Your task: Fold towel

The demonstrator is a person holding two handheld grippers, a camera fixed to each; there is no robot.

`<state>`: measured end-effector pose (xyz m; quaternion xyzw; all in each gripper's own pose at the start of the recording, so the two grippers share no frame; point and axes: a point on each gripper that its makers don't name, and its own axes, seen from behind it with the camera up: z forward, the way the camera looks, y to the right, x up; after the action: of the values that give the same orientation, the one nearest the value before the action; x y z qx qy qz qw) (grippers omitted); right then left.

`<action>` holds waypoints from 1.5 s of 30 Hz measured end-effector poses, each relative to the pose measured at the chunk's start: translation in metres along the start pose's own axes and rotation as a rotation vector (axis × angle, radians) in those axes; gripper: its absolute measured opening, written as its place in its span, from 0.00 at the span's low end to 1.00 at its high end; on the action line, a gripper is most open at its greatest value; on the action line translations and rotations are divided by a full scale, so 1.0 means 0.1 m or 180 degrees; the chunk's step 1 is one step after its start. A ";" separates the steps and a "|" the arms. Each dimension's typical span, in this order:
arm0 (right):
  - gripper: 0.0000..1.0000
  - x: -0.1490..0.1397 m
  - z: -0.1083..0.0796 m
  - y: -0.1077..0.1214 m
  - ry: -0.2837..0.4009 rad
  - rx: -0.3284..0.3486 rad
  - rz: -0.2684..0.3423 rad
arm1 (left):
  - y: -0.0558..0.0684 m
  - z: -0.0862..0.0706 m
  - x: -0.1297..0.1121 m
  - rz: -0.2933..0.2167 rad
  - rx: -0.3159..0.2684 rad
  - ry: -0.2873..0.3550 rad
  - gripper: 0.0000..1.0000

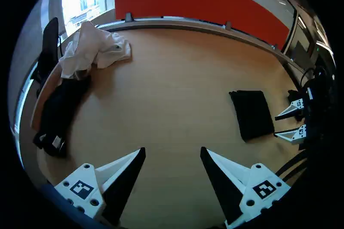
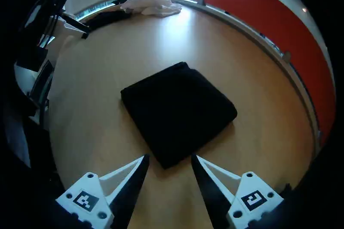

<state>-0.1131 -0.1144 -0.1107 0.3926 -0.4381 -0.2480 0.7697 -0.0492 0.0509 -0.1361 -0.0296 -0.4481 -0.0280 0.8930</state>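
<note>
A black towel [image 2: 178, 111] lies folded into a flat rectangle on the wooden table [image 2: 241, 57]. My right gripper [image 2: 170, 160] is open just short of its near corner, which sits between the fingertips without touching them. In the left gripper view the same towel [image 1: 253, 114] rests at the right, with the right gripper [image 1: 275, 126] beside its right edge. My left gripper [image 1: 172, 154] hangs open over bare table, well away from the towel, with nothing between its fingers.
A crumpled white cloth [image 1: 92, 48] and a dark cloth [image 1: 60, 108] lie at the table's far left. A red partition [image 1: 202, 1] runs along the back edge. An office chair [image 1: 48, 44] stands beyond the table, and dark equipment with cables [image 1: 320, 96] sits at the right.
</note>
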 end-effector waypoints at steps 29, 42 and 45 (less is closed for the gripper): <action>0.10 -0.14 0.10 -0.06 -0.0100 0.0033 0.0287 | -0.02 -0.02 -0.03 0.0009 0.0010 0.0005 0.95; 0.05 0.09 -0.07 -0.01 0.0056 -0.0044 0.0143 | -0.02 -0.03 -0.06 -0.0005 -0.0001 0.0001 0.94; 0.05 0.24 -0.15 0.03 0.0146 -0.0068 0.0101 | -0.02 -0.03 -0.06 -0.0008 -0.0004 0.0003 0.94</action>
<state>-0.0882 -0.1242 -0.1019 0.3829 -0.4239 -0.2314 0.7875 -0.0505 0.0493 -0.1424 -0.0296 -0.4478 -0.0294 0.8932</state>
